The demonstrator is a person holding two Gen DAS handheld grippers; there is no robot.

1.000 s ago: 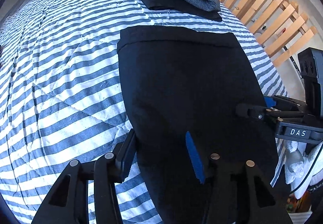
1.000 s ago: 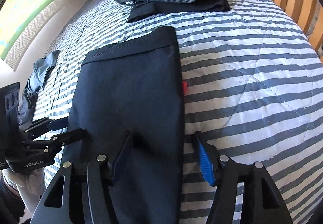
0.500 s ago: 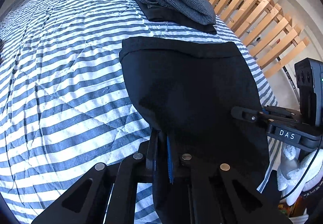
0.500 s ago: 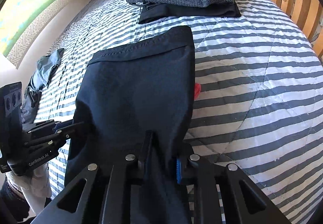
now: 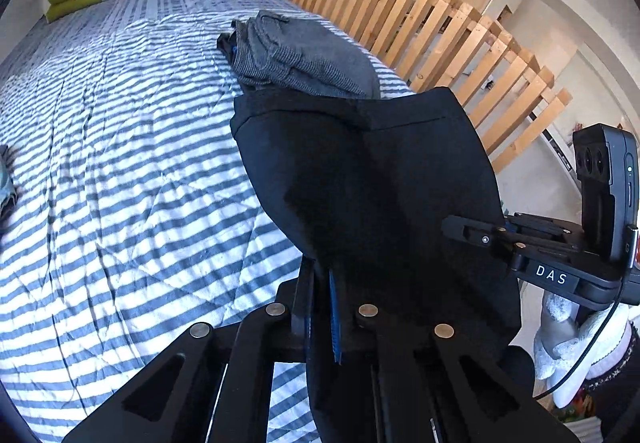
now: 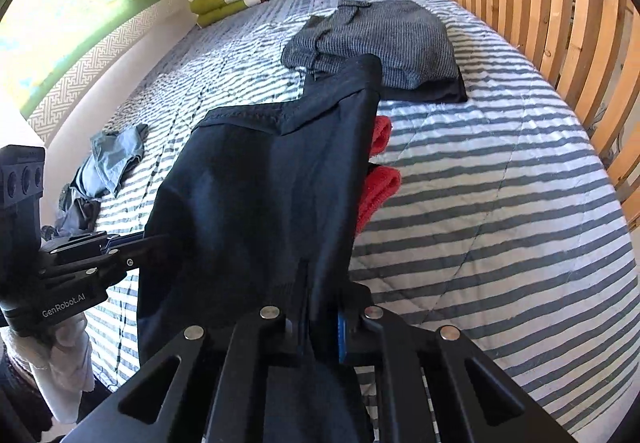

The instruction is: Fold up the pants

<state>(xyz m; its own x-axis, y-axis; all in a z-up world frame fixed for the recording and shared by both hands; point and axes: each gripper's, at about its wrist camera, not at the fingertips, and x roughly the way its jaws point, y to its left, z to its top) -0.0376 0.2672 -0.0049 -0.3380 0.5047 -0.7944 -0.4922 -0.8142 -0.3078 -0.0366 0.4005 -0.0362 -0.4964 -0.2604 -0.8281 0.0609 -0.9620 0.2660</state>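
In the left wrist view, the left gripper (image 5: 320,299) pinches the near edge of the black pants (image 5: 372,183), its fingers pressed on the cloth. The pants hang raised over the striped bed cover (image 5: 120,147), in front of the grey folded stack (image 5: 296,59).

In the right wrist view, the right gripper (image 6: 322,323) has just closed and pinches the pants (image 6: 260,195) too. A red cloth (image 6: 378,179) lies on the bed cover (image 6: 500,203), just beside the pants.
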